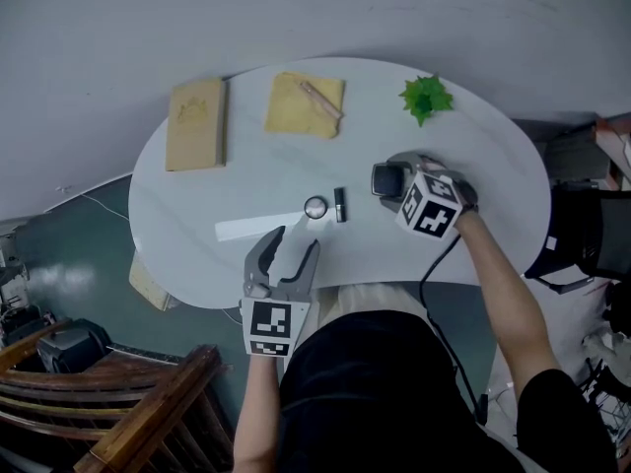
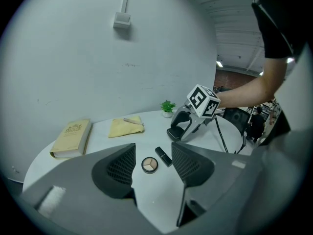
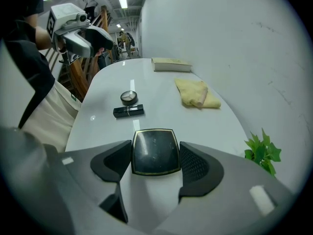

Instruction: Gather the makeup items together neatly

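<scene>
**Gathering partly done.** Near the middle of the tabletop's (image 1: 246,175) near edge, a round compact (image 1: 315,207) and a black lipstick (image 1: 340,204) lie just beside each other without touching. A slim stick (image 1: 321,100) rests on the yellow cloth (image 1: 296,111) toward the far edge; if it is makeup, it is not yet gathered. Left tongs (image 1: 296,239) hang over the near edge, jaws apart and empty, aimed at the round compact. Right tongs (image 3: 155,148), pointing steeply down toward the tabletop's right end, are clamped on a square black compact (image 1: 385,178), near the pair but not yet beside it.
</scene>
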`<move>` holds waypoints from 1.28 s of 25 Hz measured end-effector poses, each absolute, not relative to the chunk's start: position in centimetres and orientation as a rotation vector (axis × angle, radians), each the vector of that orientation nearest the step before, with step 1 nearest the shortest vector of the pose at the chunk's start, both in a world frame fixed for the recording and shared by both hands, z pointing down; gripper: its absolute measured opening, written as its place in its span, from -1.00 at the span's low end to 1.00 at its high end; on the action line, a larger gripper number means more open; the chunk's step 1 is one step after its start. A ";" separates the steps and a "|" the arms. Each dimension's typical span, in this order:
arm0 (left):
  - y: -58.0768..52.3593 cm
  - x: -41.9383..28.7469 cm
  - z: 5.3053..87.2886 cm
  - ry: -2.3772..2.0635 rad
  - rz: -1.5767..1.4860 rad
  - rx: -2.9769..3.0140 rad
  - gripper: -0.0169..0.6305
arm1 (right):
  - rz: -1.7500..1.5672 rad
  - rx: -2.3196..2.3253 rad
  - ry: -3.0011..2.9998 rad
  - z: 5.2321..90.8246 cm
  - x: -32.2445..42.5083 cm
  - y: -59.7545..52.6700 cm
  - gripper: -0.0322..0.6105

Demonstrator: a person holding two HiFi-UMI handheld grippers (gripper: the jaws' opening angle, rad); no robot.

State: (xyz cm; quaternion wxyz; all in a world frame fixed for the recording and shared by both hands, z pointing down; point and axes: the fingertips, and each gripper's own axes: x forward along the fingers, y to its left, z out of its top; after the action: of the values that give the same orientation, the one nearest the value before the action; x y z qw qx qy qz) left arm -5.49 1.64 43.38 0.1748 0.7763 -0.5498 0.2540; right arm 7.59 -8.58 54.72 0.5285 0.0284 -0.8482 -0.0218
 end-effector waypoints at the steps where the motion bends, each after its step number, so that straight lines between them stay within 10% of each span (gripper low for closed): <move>1: 1.7 -5.5 43.3 -1.560 0.718 2.203 -0.24 | -0.053 0.059 -2.027 54.8 7.4 -8.1 0.08; 32: 2.9 -7.1 43.5 -1.588 0.701 2.173 -0.24 | -0.087 -0.068 -1.987 57.2 5.4 -3.6 0.09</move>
State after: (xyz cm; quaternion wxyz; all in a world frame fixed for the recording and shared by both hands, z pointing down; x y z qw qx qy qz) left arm -7.08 2.94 43.52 0.1794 0.7686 -0.5618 0.2478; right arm 5.39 -3.59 57.25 0.5444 -0.0287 -0.8375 -0.0366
